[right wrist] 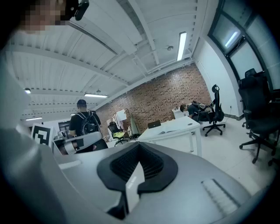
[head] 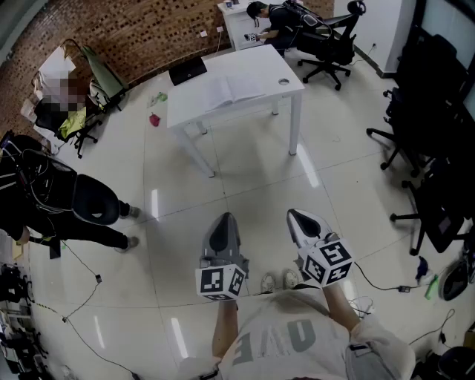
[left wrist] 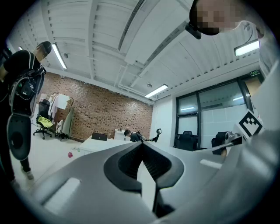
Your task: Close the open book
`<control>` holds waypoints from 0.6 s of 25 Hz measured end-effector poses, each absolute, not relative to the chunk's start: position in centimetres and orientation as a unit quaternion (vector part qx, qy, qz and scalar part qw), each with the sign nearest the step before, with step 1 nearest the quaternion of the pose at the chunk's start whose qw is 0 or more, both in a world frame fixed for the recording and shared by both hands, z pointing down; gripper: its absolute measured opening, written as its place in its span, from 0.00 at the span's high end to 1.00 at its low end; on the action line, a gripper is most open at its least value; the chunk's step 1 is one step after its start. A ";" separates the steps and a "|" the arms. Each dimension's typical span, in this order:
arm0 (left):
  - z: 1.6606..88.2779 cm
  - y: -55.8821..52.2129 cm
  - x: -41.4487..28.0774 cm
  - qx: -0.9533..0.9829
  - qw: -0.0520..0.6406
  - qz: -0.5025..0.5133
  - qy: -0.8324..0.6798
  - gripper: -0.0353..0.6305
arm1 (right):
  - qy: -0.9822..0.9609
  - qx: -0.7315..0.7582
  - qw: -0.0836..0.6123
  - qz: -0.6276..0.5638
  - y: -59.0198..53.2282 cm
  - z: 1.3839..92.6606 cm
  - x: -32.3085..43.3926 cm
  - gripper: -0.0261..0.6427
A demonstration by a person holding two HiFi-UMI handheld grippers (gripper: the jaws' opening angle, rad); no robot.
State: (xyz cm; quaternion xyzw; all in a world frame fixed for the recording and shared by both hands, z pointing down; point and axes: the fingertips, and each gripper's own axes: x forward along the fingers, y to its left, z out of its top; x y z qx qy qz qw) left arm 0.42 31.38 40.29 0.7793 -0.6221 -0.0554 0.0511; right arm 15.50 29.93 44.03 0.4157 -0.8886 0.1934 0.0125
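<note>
The open book (head: 226,89) lies flat with white pages up on a white table (head: 286,93) far ahead of me across the floor. In the right gripper view the open book (right wrist: 168,130) shows small on that table (right wrist: 186,127). My left gripper (head: 223,220) and right gripper (head: 295,215) are held close to my body, side by side and pointing towards the table, well short of it. Both are shut with nothing between their jaws, as the left gripper view (left wrist: 142,146) and the right gripper view (right wrist: 139,145) show.
A black laptop (head: 187,70) sits at the table's far left corner. A person in dark clothes (head: 82,200) stands at my left. Black office chairs (head: 430,148) line the right side. Another chair (head: 330,41) and a seated person (head: 271,18) are behind the table. Cables (head: 82,289) trail on the floor.
</note>
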 end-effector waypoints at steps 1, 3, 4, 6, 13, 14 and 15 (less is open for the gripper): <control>40.2 31.3 0.5 0.778 0.051 -0.057 -0.623 0.92 | -0.889 0.415 0.011 0.196 29.9 44.1 15.7 0.96; 40.0 31.2 0.7 0.777 0.048 -0.059 -0.625 0.92 | -0.889 0.413 0.010 0.198 29.7 44.2 16.0 0.96; 39.9 31.2 0.9 0.776 0.046 -0.060 -0.626 0.92 | -0.889 0.412 0.009 0.198 29.6 44.2 16.2 0.96; 39.7 31.1 1.2 0.776 0.042 -0.060 -0.627 0.92 | -0.892 0.409 0.009 0.194 29.4 44.2 16.5 0.96; 39.9 31.3 1.6 0.765 0.042 -0.062 -0.640 0.92 | -0.896 0.403 0.003 0.186 29.0 44.2 17.8 0.96; 39.8 31.2 1.8 0.763 0.042 -0.062 -0.642 0.92 | -0.897 0.400 0.001 0.188 28.9 44.1 18.1 0.96; 39.8 31.0 2.0 0.761 0.042 -0.062 -0.644 0.92 | -0.898 0.397 -0.001 0.190 28.8 44.1 18.4 0.96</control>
